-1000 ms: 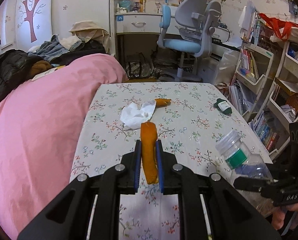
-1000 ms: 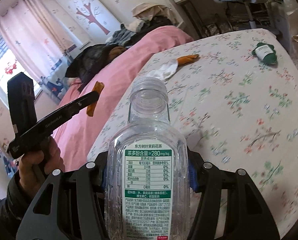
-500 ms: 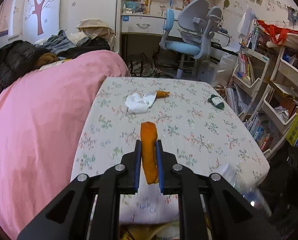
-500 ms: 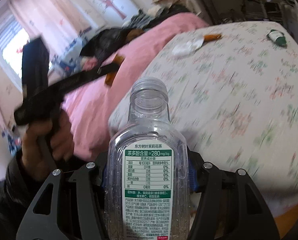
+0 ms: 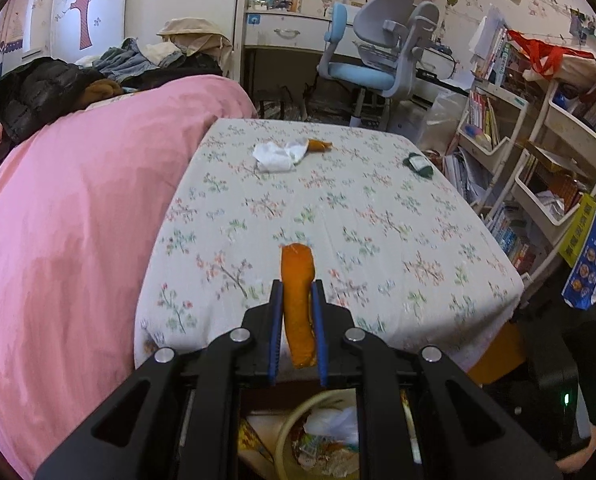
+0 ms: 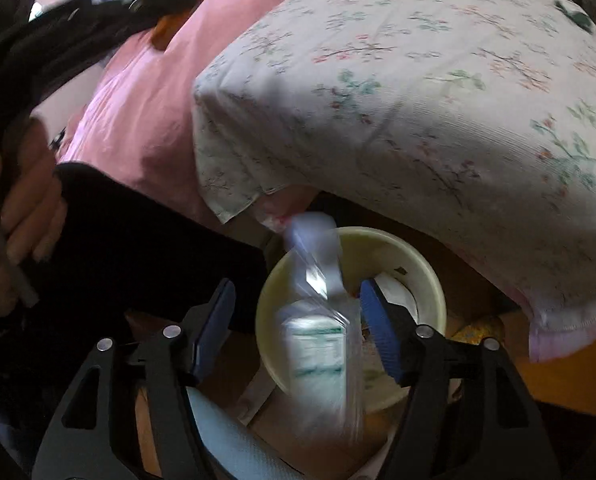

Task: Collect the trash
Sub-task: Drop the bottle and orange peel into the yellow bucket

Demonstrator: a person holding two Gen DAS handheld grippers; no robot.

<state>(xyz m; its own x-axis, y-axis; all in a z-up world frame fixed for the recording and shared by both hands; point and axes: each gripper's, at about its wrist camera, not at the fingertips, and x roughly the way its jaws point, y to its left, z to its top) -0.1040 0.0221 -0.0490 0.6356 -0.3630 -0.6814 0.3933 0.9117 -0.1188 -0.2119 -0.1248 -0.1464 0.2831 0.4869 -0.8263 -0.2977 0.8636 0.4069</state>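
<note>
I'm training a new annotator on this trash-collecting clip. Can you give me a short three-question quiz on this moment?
1. True or false: the left gripper is shut on the orange peel strip.
2. What is the clear plastic bottle above? A) pale round bin B) flowered tablecloth C) pink quilt
3. Fill in: beside the crumpled white tissue on the table lies another orange ____.

Key: 1 true; 2 A; 3 peel.
</note>
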